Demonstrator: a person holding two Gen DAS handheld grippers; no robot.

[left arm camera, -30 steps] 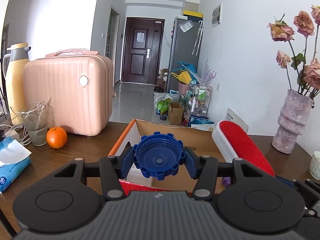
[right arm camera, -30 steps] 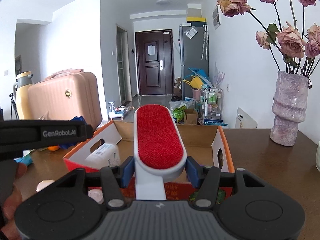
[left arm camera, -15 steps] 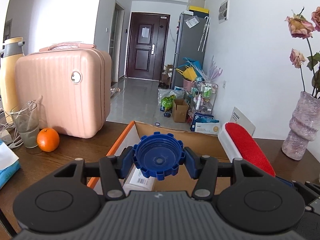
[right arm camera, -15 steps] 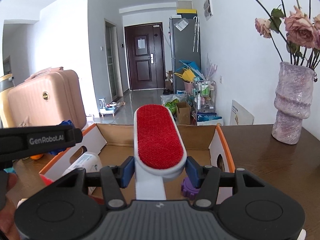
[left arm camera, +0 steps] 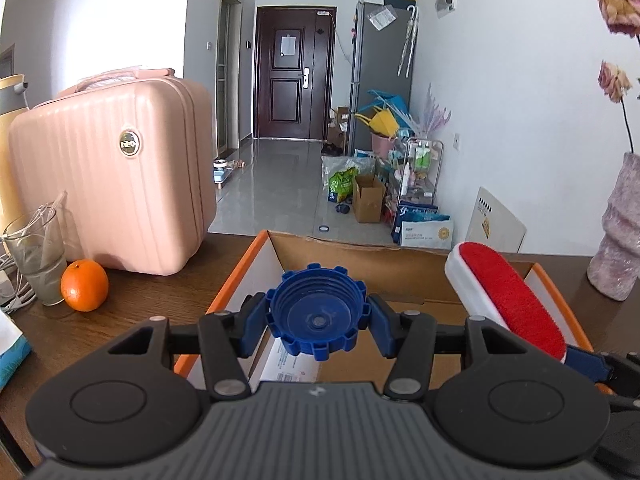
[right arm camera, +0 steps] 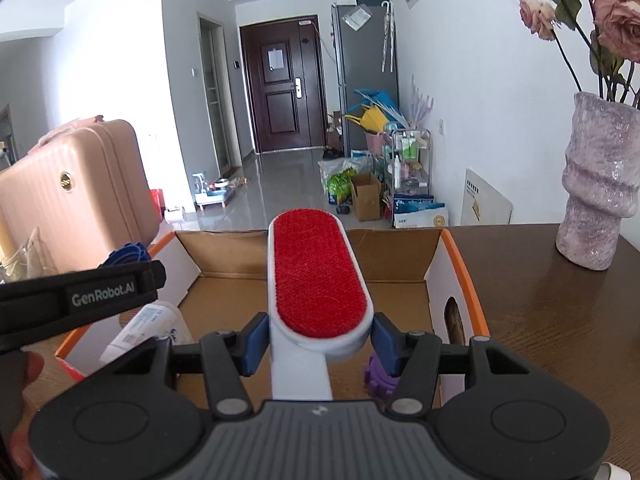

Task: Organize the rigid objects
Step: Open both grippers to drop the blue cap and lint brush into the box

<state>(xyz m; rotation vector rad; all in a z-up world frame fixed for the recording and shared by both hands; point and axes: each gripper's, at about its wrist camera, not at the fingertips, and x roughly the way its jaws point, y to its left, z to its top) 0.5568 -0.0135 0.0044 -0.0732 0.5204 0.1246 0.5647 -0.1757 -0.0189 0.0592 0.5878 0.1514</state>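
Note:
My left gripper (left arm camera: 317,320) is shut on a blue ridged bottle cap (left arm camera: 316,316), held over the left part of an open cardboard box (left arm camera: 360,252) with orange edges. My right gripper (right arm camera: 320,342) is shut on a white lint brush with a red pad (right arm camera: 318,276), which hangs over the middle of the same box (right arm camera: 400,252). The brush (left arm camera: 516,300) also shows at the right of the left wrist view. Inside the box lie a white bottle (right arm camera: 148,326) and a purple toothed piece (right arm camera: 378,378). The left gripper's black arm (right arm camera: 80,300) crosses the right wrist view.
A pink suitcase (left arm camera: 116,196), an orange (left arm camera: 85,286) and a glass (left arm camera: 38,256) stand on the dark wooden table left of the box. A mottled pink vase (right arm camera: 600,196) with dried roses stands to the right. Beyond the table lies a hallway with floor clutter.
Both grippers have moved forward and slightly down toward the box, each keeping its object. The box interior now shows more; the suitcase and vase have slid outward in the views.

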